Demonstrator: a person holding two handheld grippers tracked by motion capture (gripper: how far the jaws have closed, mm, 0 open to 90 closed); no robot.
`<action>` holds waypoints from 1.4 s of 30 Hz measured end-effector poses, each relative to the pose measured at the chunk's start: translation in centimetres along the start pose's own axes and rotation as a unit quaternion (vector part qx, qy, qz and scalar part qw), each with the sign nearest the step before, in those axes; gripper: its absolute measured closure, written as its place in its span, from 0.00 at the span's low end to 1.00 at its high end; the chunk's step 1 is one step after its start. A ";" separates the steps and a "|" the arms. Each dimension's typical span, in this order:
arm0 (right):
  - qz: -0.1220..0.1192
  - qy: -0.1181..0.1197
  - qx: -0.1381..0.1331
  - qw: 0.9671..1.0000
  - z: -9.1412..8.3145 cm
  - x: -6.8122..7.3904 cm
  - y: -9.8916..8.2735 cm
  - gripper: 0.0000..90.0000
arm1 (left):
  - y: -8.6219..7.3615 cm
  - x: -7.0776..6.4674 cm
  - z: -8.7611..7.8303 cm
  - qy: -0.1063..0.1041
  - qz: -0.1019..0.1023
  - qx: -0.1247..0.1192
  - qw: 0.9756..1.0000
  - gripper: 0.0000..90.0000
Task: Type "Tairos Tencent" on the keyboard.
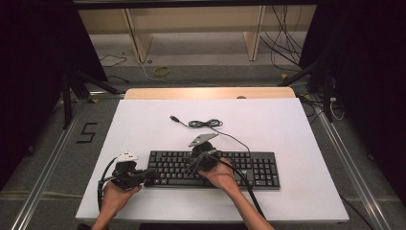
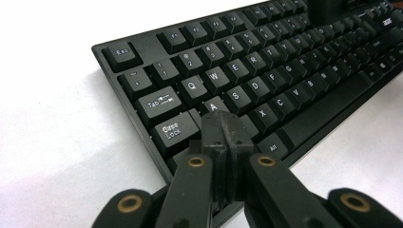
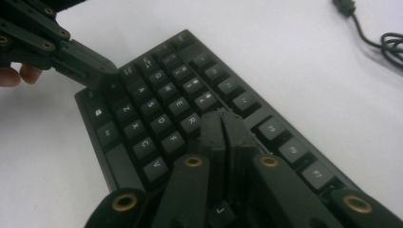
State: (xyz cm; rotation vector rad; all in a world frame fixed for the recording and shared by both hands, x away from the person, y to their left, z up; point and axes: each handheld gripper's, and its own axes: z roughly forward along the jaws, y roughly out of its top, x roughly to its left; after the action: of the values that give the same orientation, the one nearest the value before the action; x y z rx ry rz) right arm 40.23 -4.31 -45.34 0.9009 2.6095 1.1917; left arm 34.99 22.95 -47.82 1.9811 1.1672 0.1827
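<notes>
Both pairs of jaws are pressed together with nothing between them. The left gripper [image 2: 222,124] has its tips over the keyboard's [image 1: 213,168] left end, near the A key [image 2: 213,105]. The right gripper [image 3: 223,124] hovers over the middle keys. The black keyboard lies on the white table [image 1: 287,124], its cable [image 1: 206,123] coiled behind it.

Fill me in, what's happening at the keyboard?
A person is working a black keyboard on the white table with two handheld grippers. The left gripper, shut, has its tips over the left-end keys near A and Caps Lock. The right gripper, also shut, is over the middle keys. The keyboard's USB cable lies unplugged behind it.
</notes>
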 end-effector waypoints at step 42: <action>-0.002 0.003 0.035 0.999 3.4 0.3 -0.1 1.00 | 0.0 0.6 0.4 0.000 -0.007 0.026 1.000 0.99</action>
State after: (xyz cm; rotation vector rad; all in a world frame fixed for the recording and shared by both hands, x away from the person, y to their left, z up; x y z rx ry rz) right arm 41.11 -2.04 -47.68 0.9053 2.6718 1.1087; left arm 35.55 23.19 -48.27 2.0173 1.1963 0.1453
